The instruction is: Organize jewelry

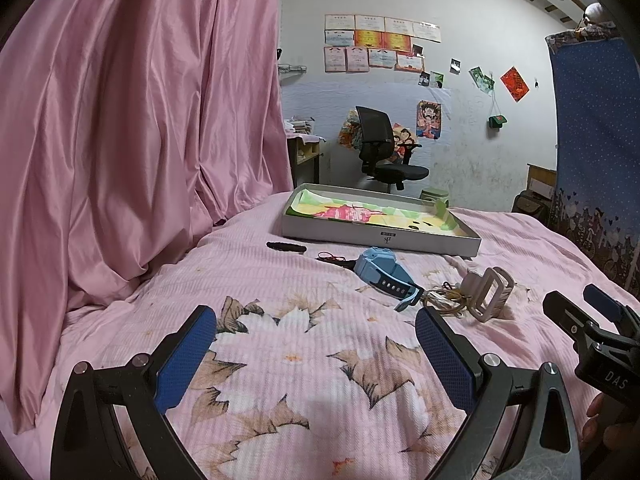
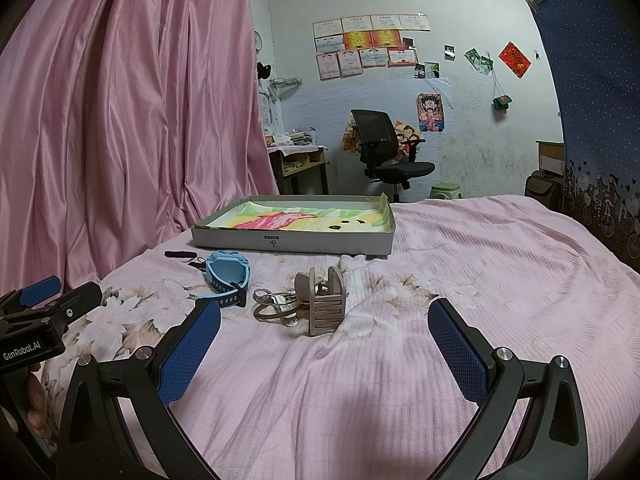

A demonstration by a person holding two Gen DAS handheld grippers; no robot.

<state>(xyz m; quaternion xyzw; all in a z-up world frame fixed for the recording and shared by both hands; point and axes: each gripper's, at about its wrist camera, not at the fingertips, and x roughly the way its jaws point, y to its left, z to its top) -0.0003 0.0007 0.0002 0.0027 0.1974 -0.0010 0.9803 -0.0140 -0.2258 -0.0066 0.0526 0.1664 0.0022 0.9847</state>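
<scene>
On the pink bedspread lie a light blue watch [image 1: 384,276] [image 2: 229,276], a beige hair claw clip [image 1: 490,294] [image 2: 325,306], a bunch of rings and hoops [image 1: 444,300] [image 2: 276,306], a black hair tie [image 1: 286,247] [image 2: 180,255] and a thin red-black band [image 1: 332,257]. A shallow grey box [image 1: 380,236] [image 2: 292,242] lined with colourful paper sits behind them. My left gripper [image 1: 316,332] is open and empty, short of the watch. My right gripper [image 2: 324,332] is open and empty, just short of the claw clip.
A pink curtain [image 1: 140,120] hangs at the left of the bed. A blue patterned cloth [image 1: 596,140] hangs at the right. Beyond the bed stand a black office chair [image 2: 384,152], a small desk [image 2: 300,160] and a green stool [image 2: 446,190].
</scene>
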